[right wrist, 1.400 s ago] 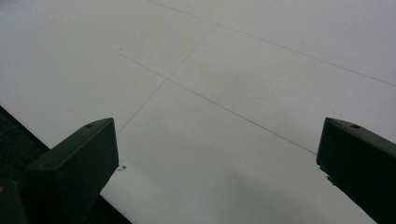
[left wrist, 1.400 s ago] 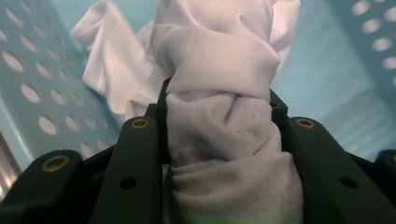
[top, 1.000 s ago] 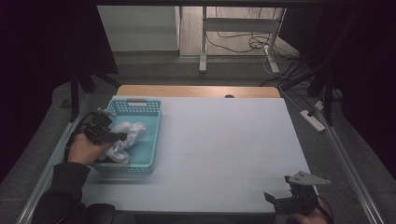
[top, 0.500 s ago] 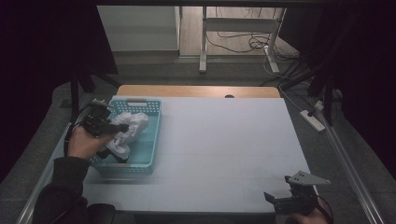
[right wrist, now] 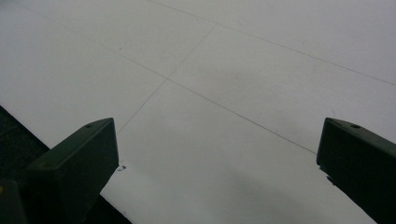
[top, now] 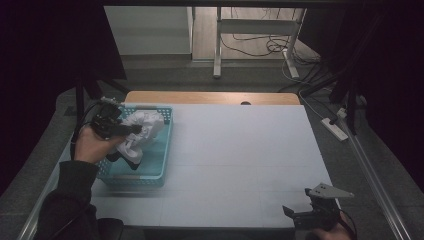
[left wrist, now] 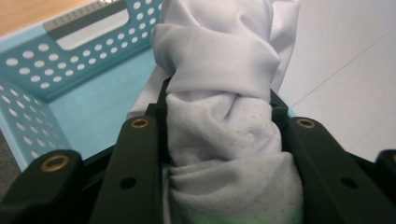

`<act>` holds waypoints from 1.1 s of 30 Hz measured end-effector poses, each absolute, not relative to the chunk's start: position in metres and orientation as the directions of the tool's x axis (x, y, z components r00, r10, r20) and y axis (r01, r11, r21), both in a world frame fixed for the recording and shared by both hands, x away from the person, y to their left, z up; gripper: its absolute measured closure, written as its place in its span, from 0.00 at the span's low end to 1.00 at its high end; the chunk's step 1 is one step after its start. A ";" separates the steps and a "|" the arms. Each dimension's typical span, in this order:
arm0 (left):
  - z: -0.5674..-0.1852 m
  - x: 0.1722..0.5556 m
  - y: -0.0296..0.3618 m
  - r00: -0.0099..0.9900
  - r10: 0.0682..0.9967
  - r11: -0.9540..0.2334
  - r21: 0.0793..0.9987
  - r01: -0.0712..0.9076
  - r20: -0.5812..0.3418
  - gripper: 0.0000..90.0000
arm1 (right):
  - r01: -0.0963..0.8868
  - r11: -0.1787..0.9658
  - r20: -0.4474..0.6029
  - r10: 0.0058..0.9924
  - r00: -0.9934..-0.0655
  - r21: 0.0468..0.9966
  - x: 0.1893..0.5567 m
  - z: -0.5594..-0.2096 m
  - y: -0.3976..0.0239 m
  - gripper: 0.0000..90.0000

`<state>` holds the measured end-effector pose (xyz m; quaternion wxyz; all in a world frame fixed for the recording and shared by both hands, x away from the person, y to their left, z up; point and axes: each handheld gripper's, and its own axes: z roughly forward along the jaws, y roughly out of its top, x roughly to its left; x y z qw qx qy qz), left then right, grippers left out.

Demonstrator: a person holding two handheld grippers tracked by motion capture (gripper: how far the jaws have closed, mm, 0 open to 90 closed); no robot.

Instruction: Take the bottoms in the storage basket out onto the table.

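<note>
At the left of the high view, the left gripper (top: 131,129) pinches a bunched white cloth (top: 140,131) (its folds fill the gap between the jaws) above the turquoise perforated basket (top: 165,150). At lower right, the right gripper (top: 292,215) hovers with jaws spread wide over the bare white table (top: 240,160).

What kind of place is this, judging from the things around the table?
Probably a lab or recording workspace, not a home: a plain white table under dark surroundings, loose cables and a power strip on the floor, and a metal desk frame behind.
</note>
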<state>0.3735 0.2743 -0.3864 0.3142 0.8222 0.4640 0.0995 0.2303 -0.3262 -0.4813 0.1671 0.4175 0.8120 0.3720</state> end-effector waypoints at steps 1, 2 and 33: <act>-0.384 0.374 0.273 0.554 0.823 -0.377 0.610 0.697 -0.124 0.69 | 0.554 0.375 0.039 0.802 -0.596 0.744 0.230 -0.481 -0.326 0.00; -0.383 0.374 0.272 0.557 0.821 -0.378 0.614 0.693 -0.124 0.69 | 0.554 0.375 0.039 0.802 -0.596 0.744 0.230 -0.481 -0.326 0.00; -0.345 0.381 0.227 0.645 0.757 -0.427 0.666 0.611 -0.106 0.69 | 0.554 0.369 0.043 0.804 -0.593 0.746 0.230 -0.481 -0.327 0.00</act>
